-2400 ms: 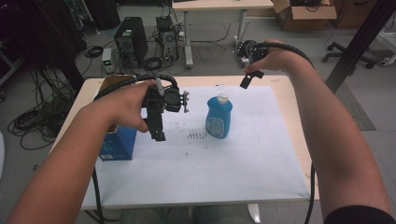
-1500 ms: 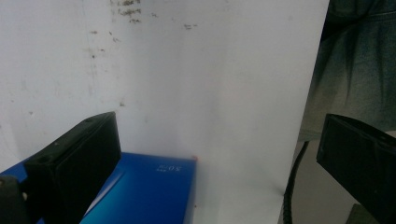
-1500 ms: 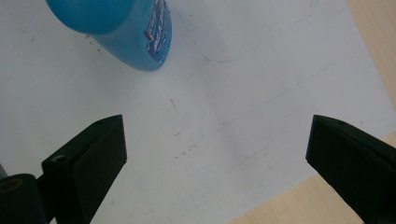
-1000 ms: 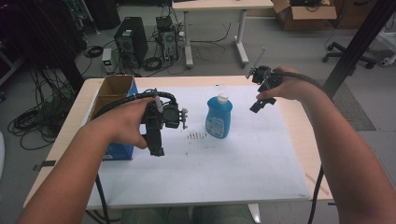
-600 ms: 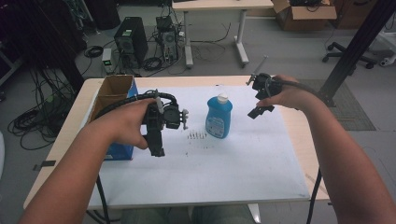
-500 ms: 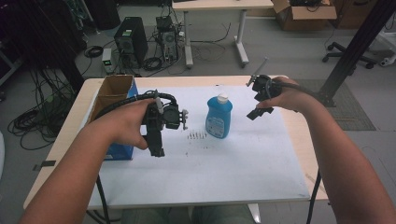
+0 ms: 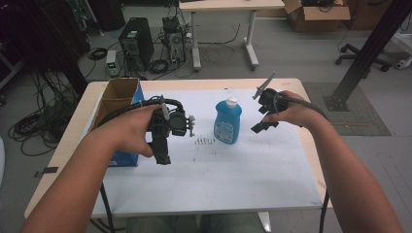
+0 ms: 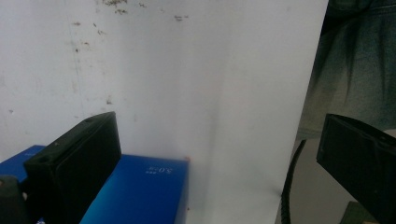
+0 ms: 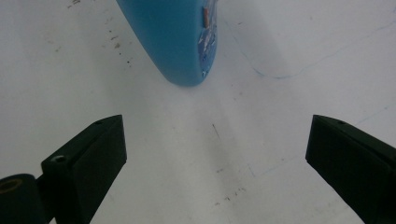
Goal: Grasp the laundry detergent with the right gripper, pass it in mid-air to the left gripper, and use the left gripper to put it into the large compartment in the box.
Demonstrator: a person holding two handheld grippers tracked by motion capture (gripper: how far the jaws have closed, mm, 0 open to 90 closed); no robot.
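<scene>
A workshop floor strewn with cables and computer towers surrounds a wooden table point(image 7: 73, 126) covered by a white sheet point(image 7: 233, 170). Nearest the person, that sheet is bare. Further in, the left gripper point(image 7: 163, 153) hangs low over the sheet with its jaws pointing back toward the person, spread wide apart and holding nothing; in the left gripper view a blue box point(image 8: 140, 186) sits just under its jaws. That box point(image 7: 124, 104) is open-topped and stands at the sheet's left edge. Beyond, near the middle, the blue bottle point(image 7: 227, 121) stands upright with its white cap on, a few small dark specks on the sheet just left of its base. To its right, the right gripper point(image 7: 262, 126) is held above the sheet, jaws wide and empty, aimed at the bottle's lower body point(image 9: 177, 42), close but not touching. This looks like an approach to grasp the bottle. Next it needs to move forward until the jaws straddle the body, then squeeze squarely so the bottle doesn't tip.
</scene>
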